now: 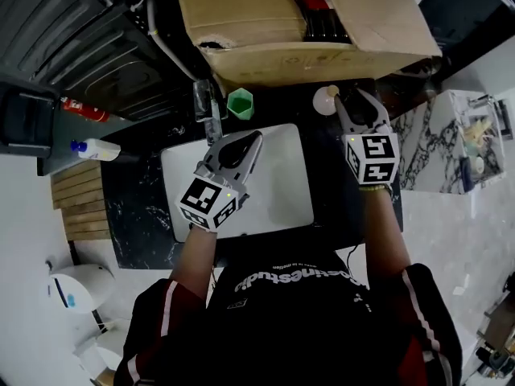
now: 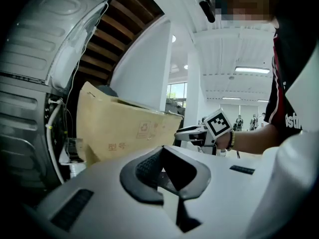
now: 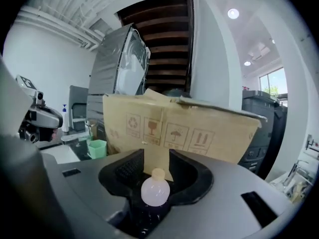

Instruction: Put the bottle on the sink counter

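A small pale bottle (image 3: pixel 155 189) with a tan cap stands upright between the fingers of my right gripper (image 3: pixel 155 171). The jaws stand wide, with a gap on each side of the bottle. In the head view the bottle (image 1: pixel 326 100) rests on the black sink counter (image 1: pixel 330 167), at the far right corner of the white basin (image 1: pixel 282 195). My right gripper (image 1: pixel 356 101) is just beside it. My left gripper (image 1: pixel 251 140) hovers over the basin with its fingers together and nothing in them; its own view shows the left gripper's (image 2: pixel 162 152) tips meeting.
A large cardboard box (image 1: pixel 265 22) sits close behind the counter. A green cup (image 1: pixel 240 103) and a faucet (image 1: pixel 208 103) stand at the basin's far edge. A white pump bottle (image 1: pixel 96 149) lies to the left, near wooden slats (image 1: pixel 80 203).
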